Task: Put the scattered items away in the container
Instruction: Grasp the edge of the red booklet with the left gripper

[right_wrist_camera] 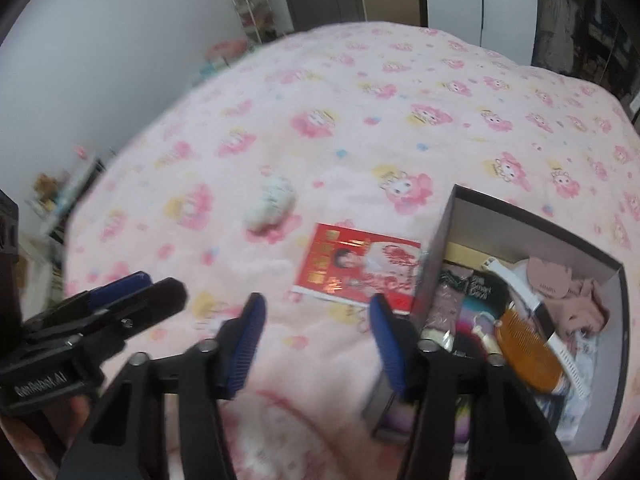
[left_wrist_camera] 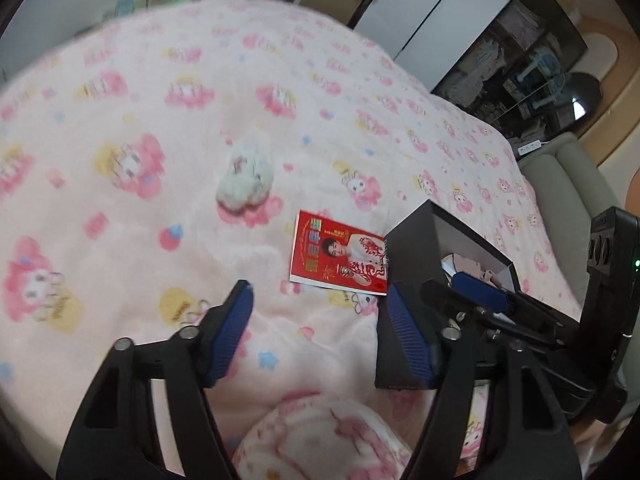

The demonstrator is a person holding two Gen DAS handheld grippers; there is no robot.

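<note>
A red printed card (left_wrist_camera: 340, 256) lies flat on the pink bedspread, just left of a dark box (left_wrist_camera: 412, 264). It also shows in the right wrist view (right_wrist_camera: 356, 268) beside the box (right_wrist_camera: 436, 252), which holds an orange brush (right_wrist_camera: 528, 348), a white comb and pink items. A small white fluffy toy (left_wrist_camera: 245, 180) lies farther back, also seen in the right wrist view (right_wrist_camera: 272, 204). My left gripper (left_wrist_camera: 320, 328) is open and empty, short of the card. My right gripper (right_wrist_camera: 316, 340) is open and empty, near the box's left wall.
The bed's pink cartoon-print blanket (left_wrist_camera: 160, 120) fills most of both views. A grey sofa (left_wrist_camera: 568, 184) and dark shelves (left_wrist_camera: 528, 64) stand to the right of the bed. A rack (right_wrist_camera: 256, 8) and clutter stand by the wall on the left.
</note>
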